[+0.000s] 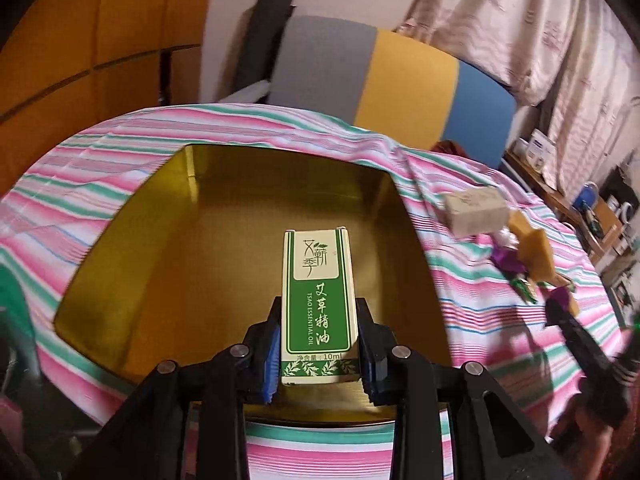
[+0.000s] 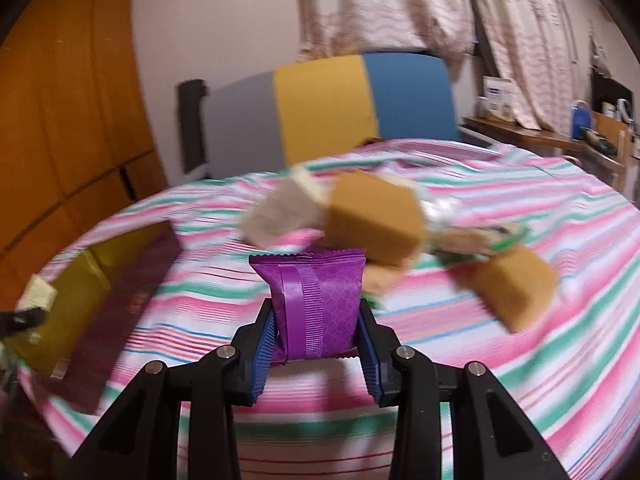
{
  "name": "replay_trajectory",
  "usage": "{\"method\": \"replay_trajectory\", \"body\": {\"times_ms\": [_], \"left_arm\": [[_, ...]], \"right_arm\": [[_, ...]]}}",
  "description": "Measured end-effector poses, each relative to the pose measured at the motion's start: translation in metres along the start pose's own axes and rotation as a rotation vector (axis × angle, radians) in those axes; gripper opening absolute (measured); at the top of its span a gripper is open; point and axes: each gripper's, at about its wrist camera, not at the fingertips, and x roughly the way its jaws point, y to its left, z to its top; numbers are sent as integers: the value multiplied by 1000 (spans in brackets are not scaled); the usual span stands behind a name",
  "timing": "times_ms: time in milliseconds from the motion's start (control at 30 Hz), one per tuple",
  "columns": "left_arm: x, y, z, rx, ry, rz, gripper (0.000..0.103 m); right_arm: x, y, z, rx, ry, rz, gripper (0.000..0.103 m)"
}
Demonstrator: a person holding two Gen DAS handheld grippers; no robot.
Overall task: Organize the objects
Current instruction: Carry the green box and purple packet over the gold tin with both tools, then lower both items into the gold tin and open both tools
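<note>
Essential-oil box (image 1: 318, 308) is clamped between the left gripper (image 1: 318, 344) fingers above the gold tin (image 1: 160, 248), seemingly for placing inside; a purple packet (image 2: 316, 304) is pinched in the right gripper (image 2: 316, 344) over the striped cloth (image 2: 520, 340).

left gripper (image 1: 319, 328) and right gripper (image 2: 316, 330) both angle downward, each with jaws clamped on something.

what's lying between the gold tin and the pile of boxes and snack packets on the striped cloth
Nothing: in the left wrist view only bare striped cloth separates the gold tin from the pile.
</note>
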Motion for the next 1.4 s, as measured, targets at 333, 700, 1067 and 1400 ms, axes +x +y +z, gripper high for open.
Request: {"method": "replay_trajectory", "body": {"times_ms": [333, 700, 1067, 1400], "left_arm": [[14, 50, 5, -23, 43, 145, 32], [22, 98, 9, -89, 91, 233, 36], [-26, 121, 29, -263, -68, 227, 86], [-57, 148, 36, -417, -153, 295, 99]], "right_arm": [[-22, 96, 25, -108, -33, 263, 38], [-10, 180, 14, -194, 62, 447, 38], [33, 233, -13, -236, 252, 492, 38], [69, 278, -29, -262, 417, 533, 40]]}}
